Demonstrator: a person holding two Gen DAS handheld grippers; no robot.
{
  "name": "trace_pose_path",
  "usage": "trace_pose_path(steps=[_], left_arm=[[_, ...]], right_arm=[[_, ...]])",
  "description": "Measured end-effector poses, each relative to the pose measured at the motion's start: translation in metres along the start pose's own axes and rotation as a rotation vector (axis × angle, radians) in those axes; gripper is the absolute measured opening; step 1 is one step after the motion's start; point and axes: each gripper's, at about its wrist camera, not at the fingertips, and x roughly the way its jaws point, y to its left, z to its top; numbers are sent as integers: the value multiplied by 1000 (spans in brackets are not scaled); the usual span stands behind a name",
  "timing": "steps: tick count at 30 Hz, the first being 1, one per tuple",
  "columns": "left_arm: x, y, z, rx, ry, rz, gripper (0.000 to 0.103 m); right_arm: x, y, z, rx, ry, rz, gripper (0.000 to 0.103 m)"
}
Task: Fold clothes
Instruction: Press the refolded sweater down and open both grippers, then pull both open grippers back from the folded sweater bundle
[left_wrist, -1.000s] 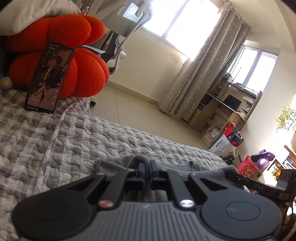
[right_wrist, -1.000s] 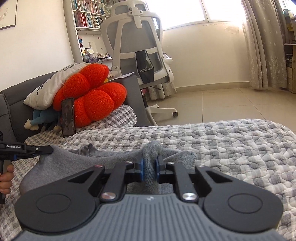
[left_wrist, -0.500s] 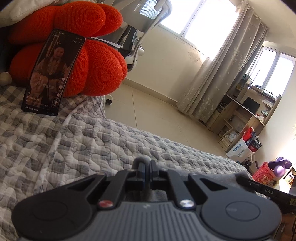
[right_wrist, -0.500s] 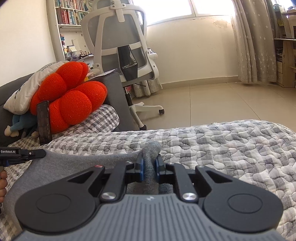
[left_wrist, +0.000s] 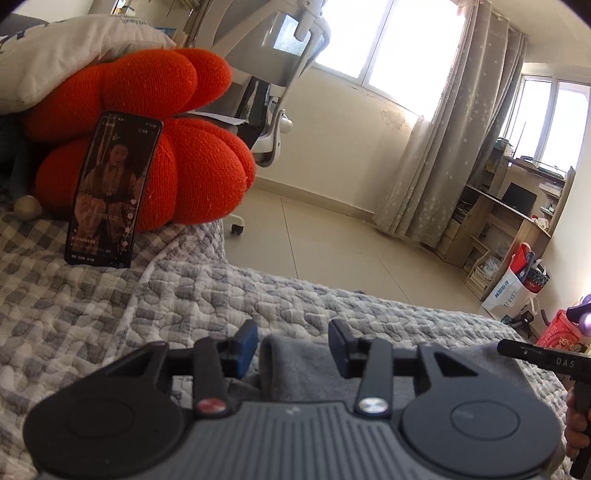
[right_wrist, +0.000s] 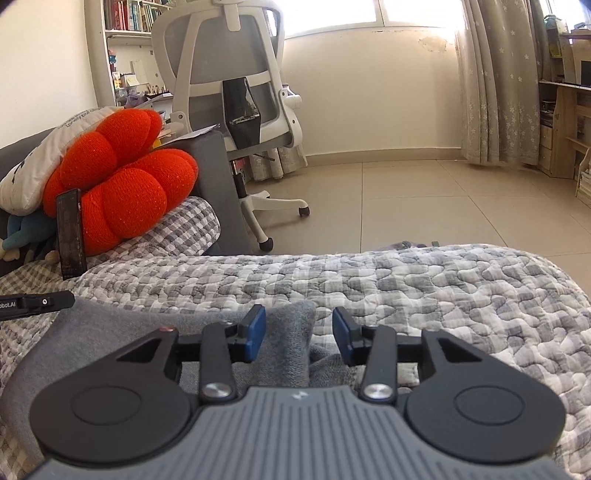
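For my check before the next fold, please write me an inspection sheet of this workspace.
Surface: grey checked quilt, wrinkled.
Job's things: grey garment lying on the quilt, a ridge of it between each claw's pads.
Clutter: phone leaning on the orange cushion; white pillow above.
Grippers: left claw and right claw have just been opening; pads off the cloth.
Cables: nothing seen.
Surroundings: office chair, curtains, wooden desk.

Both wrist cameras looked forward low over the bed (left_wrist: 110, 325), close to it; each view shared the orange cushion (right_wrist: 122, 192) and office chair (right_wrist: 229, 74).
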Motion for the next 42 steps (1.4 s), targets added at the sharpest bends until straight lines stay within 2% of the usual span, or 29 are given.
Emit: trace_pose_path(steps=[3,5,10,15,20,25,29,34,39,42], left_arm=[[-2,-19,4,23,0,-35,47],[3,-34,3,50,11,-52,52],[29,-54,-15,143,52,-25,55],[40,-45,-29,190,94,9,55],[29,-27,-27,202,91,52,57],[10,-7,-23,143,77,105,58],[-6,-16,-21,109,42,49,58],[-5,-52,-27,184,48,-16,59],[4,-61,-47,245,94,-17,60],[-1,-56,-52,270,90,-6,60]], right_arm=[[-8,14,4,-22,-25,9,53],[-7,27,5,-48,-17,27,53],[9,54,-4,-109,41,52,53],[22,54,-17,-151,94,38,54],[12,34,-18,-116,70,35,54],[-5,18,-22,-60,28,25,55],[-20,25,-22,-40,-3,31,57],[-25,54,-25,-93,2,76,57],[-22,71,-37,-136,29,76,59],[-23,70,-46,-176,34,43,59]])
